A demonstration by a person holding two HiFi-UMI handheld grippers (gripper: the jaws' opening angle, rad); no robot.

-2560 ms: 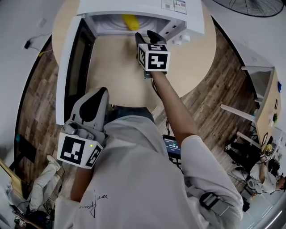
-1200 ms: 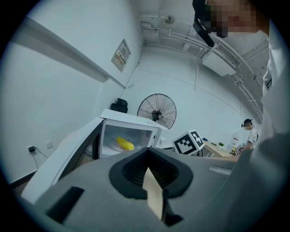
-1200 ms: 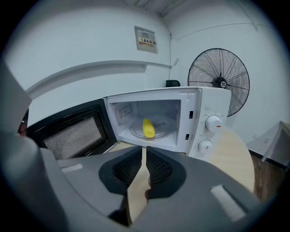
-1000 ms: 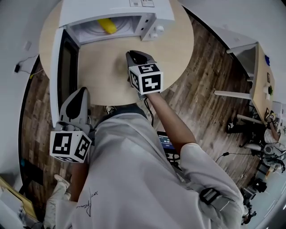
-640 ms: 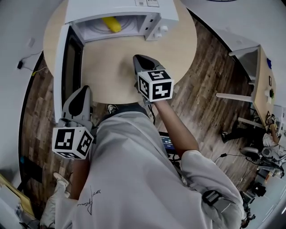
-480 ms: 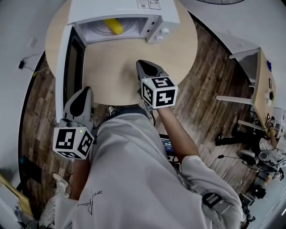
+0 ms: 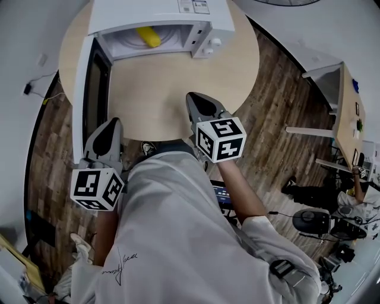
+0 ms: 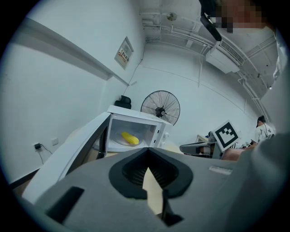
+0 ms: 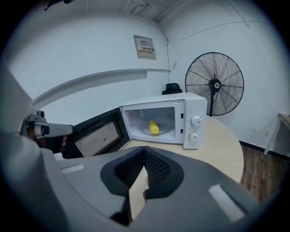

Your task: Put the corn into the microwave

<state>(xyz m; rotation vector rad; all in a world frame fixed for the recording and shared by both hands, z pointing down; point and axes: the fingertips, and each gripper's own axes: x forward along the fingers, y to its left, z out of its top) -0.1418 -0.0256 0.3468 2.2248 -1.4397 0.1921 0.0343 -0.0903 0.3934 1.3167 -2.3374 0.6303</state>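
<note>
The yellow corn (image 7: 148,36) lies on the turntable inside the white microwave (image 7: 202,13), whose door (image 7: 89,89) stands wide open to the left. The corn also shows in the left gripper view (image 8: 129,137) and the right gripper view (image 9: 154,127). My right gripper (image 7: 193,97) hovers over the round table's near part, well back from the microwave. It is shut and empty, with its tips meeting (image 9: 144,148). My left gripper (image 7: 114,122) sits by the door's near end, beside the table's near edge. It is also shut with nothing in it (image 8: 147,150).
The microwave stands at the far side of the round wooden table (image 7: 154,89). A standing fan (image 9: 214,84) is behind it to the right. A second table (image 7: 350,119) and people (image 7: 350,202) are off to the right on the wooden floor.
The right gripper has drawn back from the microwave's mouth toward the table's near edge, empty, while the corn stays inside. The left gripper has stayed by the door.
</note>
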